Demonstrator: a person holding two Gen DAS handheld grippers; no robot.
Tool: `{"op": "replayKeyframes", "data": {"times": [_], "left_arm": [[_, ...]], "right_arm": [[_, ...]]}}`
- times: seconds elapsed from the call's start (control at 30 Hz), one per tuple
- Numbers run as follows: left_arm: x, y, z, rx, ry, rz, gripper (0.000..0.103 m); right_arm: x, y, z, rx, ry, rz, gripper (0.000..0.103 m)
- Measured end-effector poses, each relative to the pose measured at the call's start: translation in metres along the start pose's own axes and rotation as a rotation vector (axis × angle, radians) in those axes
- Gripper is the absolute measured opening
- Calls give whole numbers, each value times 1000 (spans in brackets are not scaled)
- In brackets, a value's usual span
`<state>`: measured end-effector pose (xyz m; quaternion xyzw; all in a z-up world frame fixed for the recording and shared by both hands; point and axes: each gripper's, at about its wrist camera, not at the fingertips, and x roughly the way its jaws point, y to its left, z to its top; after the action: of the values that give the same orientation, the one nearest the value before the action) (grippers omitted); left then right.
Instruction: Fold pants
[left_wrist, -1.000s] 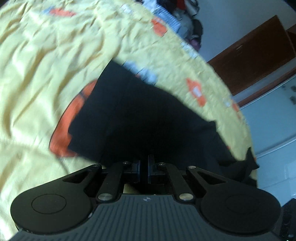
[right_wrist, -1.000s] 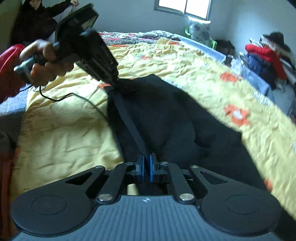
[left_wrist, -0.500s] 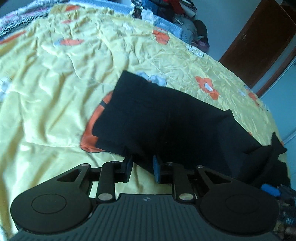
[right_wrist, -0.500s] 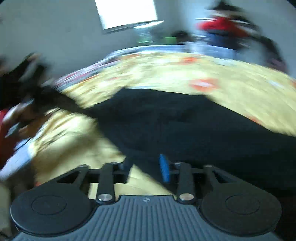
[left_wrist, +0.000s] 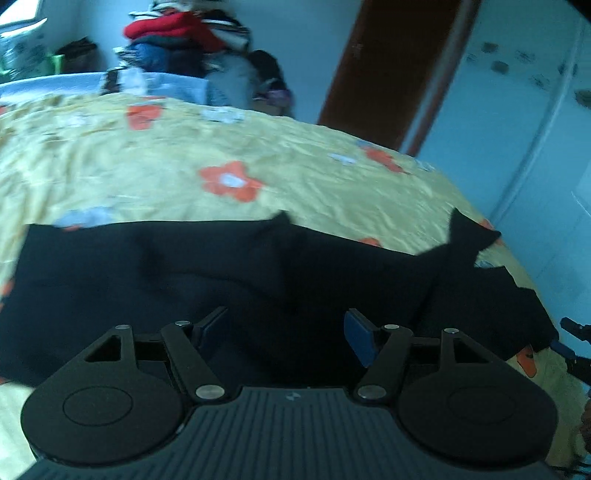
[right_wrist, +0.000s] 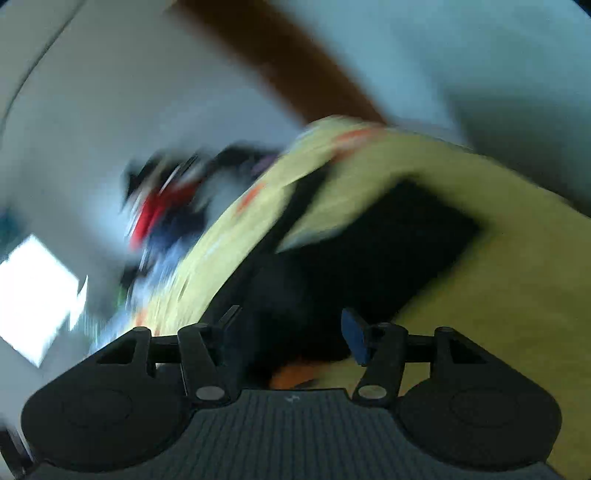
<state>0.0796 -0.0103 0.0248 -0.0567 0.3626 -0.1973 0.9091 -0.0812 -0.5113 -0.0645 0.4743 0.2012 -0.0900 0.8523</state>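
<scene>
Both grippers, left (left_wrist: 286, 334) and right (right_wrist: 291, 334), had let go and stood apart over the black pants (left_wrist: 229, 273) on the yellow bedspread (left_wrist: 147, 177). At two o'clock a raised corner could, I judged through blur, flop and spoil my fold.

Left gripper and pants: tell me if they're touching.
Cannot tell. The left wrist view shows the left gripper open above the pants, fingers gripping no cloth, but looking straight down hides any gap.

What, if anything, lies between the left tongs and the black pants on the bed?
Nothing visible does. The left tongs stand open directly over the black pants, which lie spread on the yellow flowered bedspread.
</scene>
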Motion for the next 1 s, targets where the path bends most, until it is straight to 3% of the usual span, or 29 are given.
{"op": "replayKeyframes", "data": {"times": [0.13, 0.2, 0.33, 0.37, 0.4, 0.43, 0.6, 0.67, 0.77, 0.83, 0.9, 0.93, 0.97, 1.0], "left_arm": [[32, -24, -16, 53, 13, 18, 71], [41, -32, -26, 76, 29, 33, 71], [39, -43, -42, 144, -12, 67, 78], [41, -45, -43, 152, -17, 73, 79], [41, -47, -45, 164, -22, 78, 80], [41, -49, -46, 179, -26, 82, 81], [44, -54, -53, 222, -48, 87, 85], [44, -55, -55, 233, -58, 88, 87], [46, -56, -59, 249, -69, 88, 91], [45, -56, -60, 250, -72, 82, 93], [46, -55, -60, 247, -68, 78, 95], [47, -55, -60, 248, -68, 77, 96], [47, -55, -60, 249, -68, 77, 96], [47, -55, -60, 250, -67, 76, 97]], "right_arm": [[7, -22, 1, 112, -66, -29, 55], [18, -19, 5, 101, -97, -53, 55], [38, -26, 28, 45, -182, -123, 51], [42, -27, 30, 33, -191, -139, 38], [37, -37, 35, 36, -195, -144, 12], [37, -40, 38, 37, -200, -142, 5], [6, -19, 53, -166, -291, -224, 4], [4, -20, 59, -204, -256, -275, 5], [19, -33, 62, -226, -133, -420, 10], [11, -34, 62, -199, -221, -507, 15], [1, -18, 61, -175, -398, -686, 24], [-1, -7, 60, -190, -471, -694, 26], [-1, 4, 60, -215, -507, -633, 26], [7, 19, 64, -256, -473, -503, 26]]}}
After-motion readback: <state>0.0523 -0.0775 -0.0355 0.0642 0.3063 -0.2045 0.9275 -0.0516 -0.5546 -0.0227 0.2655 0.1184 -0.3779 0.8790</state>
